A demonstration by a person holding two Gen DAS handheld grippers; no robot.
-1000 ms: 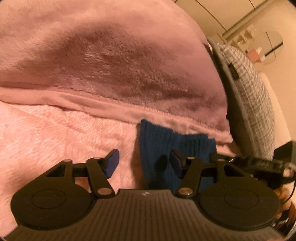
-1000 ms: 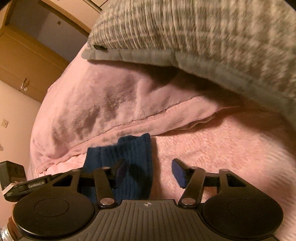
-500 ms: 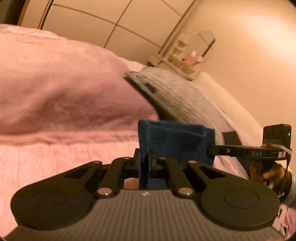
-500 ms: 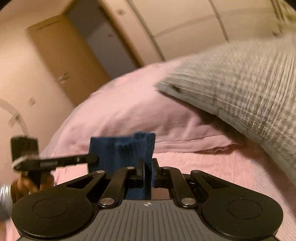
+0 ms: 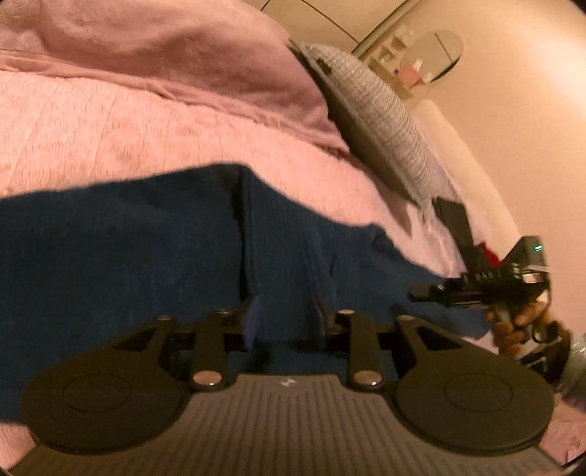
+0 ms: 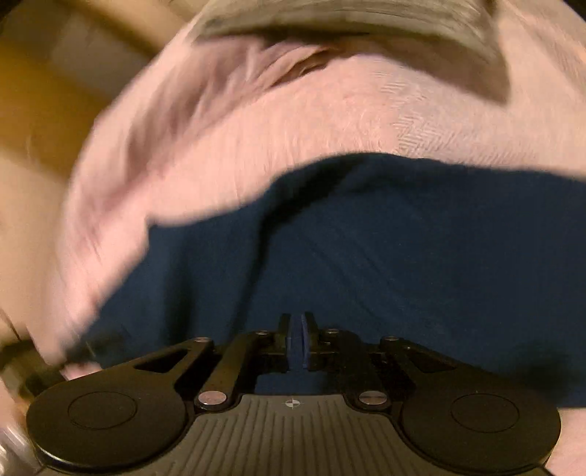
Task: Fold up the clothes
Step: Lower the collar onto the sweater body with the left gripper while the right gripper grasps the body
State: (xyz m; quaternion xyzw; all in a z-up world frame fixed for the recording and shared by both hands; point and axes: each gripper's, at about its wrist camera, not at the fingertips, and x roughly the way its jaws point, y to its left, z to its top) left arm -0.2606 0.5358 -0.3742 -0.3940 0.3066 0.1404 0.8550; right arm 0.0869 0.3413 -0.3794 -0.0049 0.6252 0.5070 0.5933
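Note:
A dark blue knitted garment (image 5: pixel 128 263) lies spread on the pink bedspread; it also fills the lower right wrist view (image 6: pixel 384 249). My left gripper (image 5: pixel 285 322) hovers over it with its jaws parted and garment cloth between and under them. My right gripper (image 6: pixel 297 342) has its pads nearly pressed together over the garment; whether cloth is pinched is not clear. The right gripper (image 5: pixel 472 289) and its hand also show in the left wrist view at the garment's right edge.
A pink fleece blanket (image 5: pixel 164 47) is bunched at the head of the bed. A grey checked pillow (image 5: pixel 381 110) lies to its right, and it also shows in the right wrist view (image 6: pixel 348 18). The pink bedspread (image 5: pixel 110 135) surrounds the garment. A shelf and mirror stand by the far wall.
Both grippers came back down from the lifted position to the bed, and the blue garment now lies spread out. My left jaws have opened. The right wrist view is blurred by motion.

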